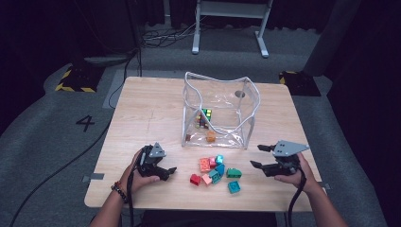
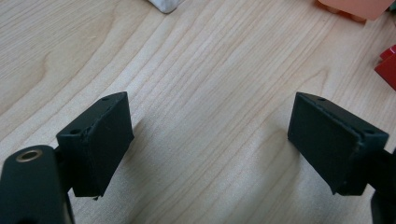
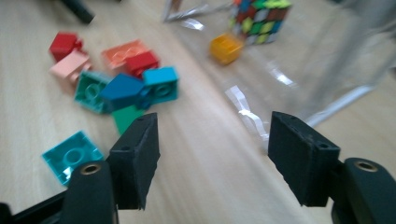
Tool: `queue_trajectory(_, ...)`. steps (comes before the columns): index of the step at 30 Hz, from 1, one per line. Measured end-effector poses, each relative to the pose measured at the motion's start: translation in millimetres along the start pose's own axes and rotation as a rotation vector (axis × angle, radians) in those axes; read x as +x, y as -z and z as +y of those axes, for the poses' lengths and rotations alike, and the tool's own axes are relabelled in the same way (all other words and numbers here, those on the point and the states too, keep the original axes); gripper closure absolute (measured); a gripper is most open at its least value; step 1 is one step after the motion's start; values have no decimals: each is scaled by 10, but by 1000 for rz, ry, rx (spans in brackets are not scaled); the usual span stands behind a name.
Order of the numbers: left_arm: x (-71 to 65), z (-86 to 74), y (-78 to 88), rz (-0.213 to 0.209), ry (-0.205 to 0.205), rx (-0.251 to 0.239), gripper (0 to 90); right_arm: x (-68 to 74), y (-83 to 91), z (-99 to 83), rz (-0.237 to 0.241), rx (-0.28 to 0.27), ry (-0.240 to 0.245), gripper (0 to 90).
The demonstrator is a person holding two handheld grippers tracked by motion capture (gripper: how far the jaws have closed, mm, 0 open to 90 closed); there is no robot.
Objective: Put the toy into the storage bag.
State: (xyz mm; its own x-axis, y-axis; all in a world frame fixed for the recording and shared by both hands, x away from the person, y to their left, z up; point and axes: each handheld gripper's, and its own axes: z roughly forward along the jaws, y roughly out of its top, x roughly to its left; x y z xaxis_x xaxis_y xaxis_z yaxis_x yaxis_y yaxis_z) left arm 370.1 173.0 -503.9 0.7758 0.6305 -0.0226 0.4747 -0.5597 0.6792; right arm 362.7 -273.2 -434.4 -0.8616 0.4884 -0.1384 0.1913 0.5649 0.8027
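The right gripper (image 1: 257, 156) hovers low over the table (image 1: 142, 118) at the right of a cluster of toy blocks (image 1: 215, 171) – jaws wide apart, nothing between them. The left gripper (image 1: 171, 170) sits at the blocks' left, jaws also spread over bare wood. Behind the blocks stands a clear plastic bag (image 1: 220, 111) holding a colour cube (image 3: 259, 16) and an orange block (image 3: 226, 48) – the teal brick (image 3: 72, 156) lies nearest the right jaws
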Motion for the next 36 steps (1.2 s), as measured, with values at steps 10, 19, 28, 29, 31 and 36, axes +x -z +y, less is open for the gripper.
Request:
queue_trajectory(10, -1, 0, 0, 0, 2, -1, 141, 227, -401, -86, 159, 58, 3, 379)
queue_trajectory(19, -1, 0, 0, -3, 2, 0, 141, 251, -586, -97, 243, 73, -6, 506)
queue_trajectory(28, -2, 0, -1, 1, 3, -1, 141, 247, -730, -101, 247, 119, 14, 595)
queue_trajectory(29, 0, 0, 1, 0, 0, 1, 141, 235, -746, -108, 245, 122, 18, 617)
queue_trajectory(31, -4, -1, -1, -4, 7, 1, 141, 222, -761, -123, 237, 124, 12, 657)
queue_trajectory(36, -3, -1, -3, -2, 5, -2, 141, 191, -741, -161, 233, 110, -16, 664)
